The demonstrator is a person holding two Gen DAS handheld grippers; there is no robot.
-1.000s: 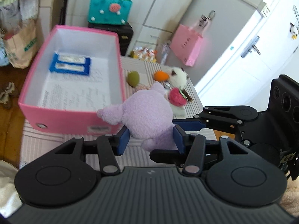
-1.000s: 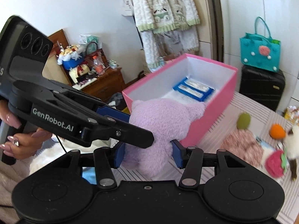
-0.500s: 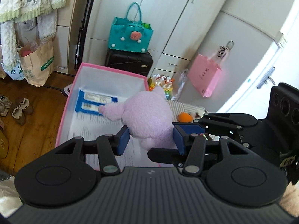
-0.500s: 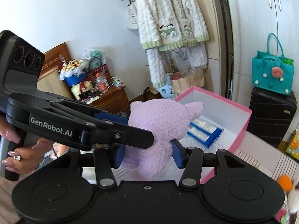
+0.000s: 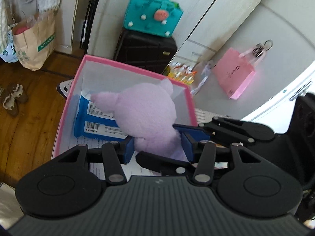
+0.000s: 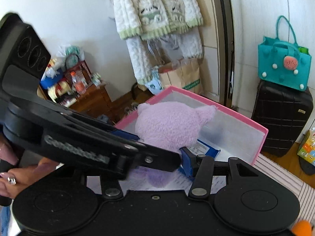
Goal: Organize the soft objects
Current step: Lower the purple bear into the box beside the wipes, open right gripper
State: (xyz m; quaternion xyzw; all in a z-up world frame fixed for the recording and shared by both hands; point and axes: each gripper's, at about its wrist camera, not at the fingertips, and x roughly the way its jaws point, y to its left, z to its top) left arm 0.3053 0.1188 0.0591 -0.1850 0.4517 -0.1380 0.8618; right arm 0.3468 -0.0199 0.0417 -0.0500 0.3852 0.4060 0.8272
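A lilac plush toy (image 5: 145, 114) hangs over the inside of the pink box (image 5: 128, 65), held from two sides. My left gripper (image 5: 157, 148) is shut on its lower body, blue pads pressed into the fur. My right gripper (image 6: 155, 163) is shut on the same plush (image 6: 169, 125); its left finger is hidden behind the left gripper's arm (image 6: 78, 129). In the left wrist view the right gripper's arm (image 5: 236, 131) reaches in from the right. Two blue packs (image 5: 94, 122) lie on the box floor under the plush's ear.
The pink box (image 6: 226, 108) stands on a striped cloth (image 6: 279, 179). Behind it are a black suitcase (image 5: 145, 51) with a teal bag (image 5: 153, 17) on top, a pink bag (image 5: 234, 78), a paper bag (image 5: 33, 43) and shoes (image 5: 13, 98) on the wooden floor.
Both grippers carried the plush together from the table beside the box to above the box's inside, over the blue packs. The other soft toys on the table have left the view.
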